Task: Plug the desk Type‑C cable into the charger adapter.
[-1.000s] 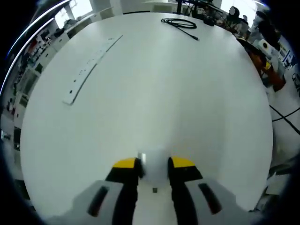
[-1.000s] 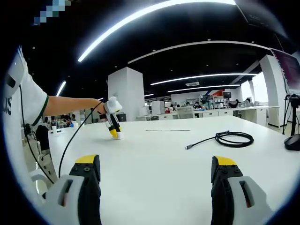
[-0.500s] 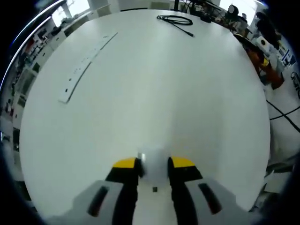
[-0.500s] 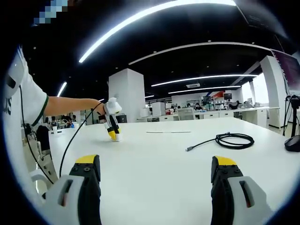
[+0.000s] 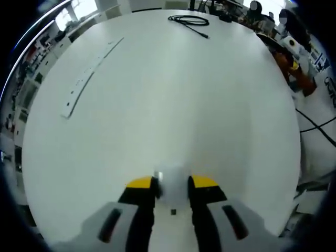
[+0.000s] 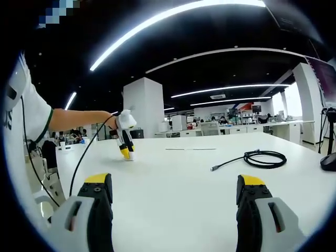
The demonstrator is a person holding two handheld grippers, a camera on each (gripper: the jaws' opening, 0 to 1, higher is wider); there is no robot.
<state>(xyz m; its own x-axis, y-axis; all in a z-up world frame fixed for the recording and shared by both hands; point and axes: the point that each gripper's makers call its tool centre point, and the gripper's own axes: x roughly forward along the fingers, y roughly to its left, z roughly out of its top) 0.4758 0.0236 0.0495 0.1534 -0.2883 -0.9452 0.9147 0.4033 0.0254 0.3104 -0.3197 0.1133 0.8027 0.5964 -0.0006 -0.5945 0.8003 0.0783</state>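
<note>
Here, reading from the left: my left gripper [image 5: 172, 185] has its jaws closed on the white charger adapter [image 5: 172, 190], held low over the white table [image 5: 173, 100]; the right gripper view shows the same left gripper [image 6: 126, 149] out at the end of the person's arm [image 6: 79, 117], tips down near the tabletop. Farther left on the table lies a long white power strip [image 5: 86, 79]. To the right, my right gripper [image 6: 176, 197] has its jaws spread wide and empty, apart from everything. The black Type‑C cable [image 6: 262, 157] lies coiled on the table ahead and to the right, its plug end [image 6: 213, 168] stretched toward me, well apart from the adapter; in the left gripper view the cable [image 5: 189, 21] sits at the table's far side. The likely failure, in my judgement, is misalignment: a thin plug grasped crooked would miss the port, whose position I cannot tell, and the white adapter could twist in my grip under the push. No container stands on the table.
</note>
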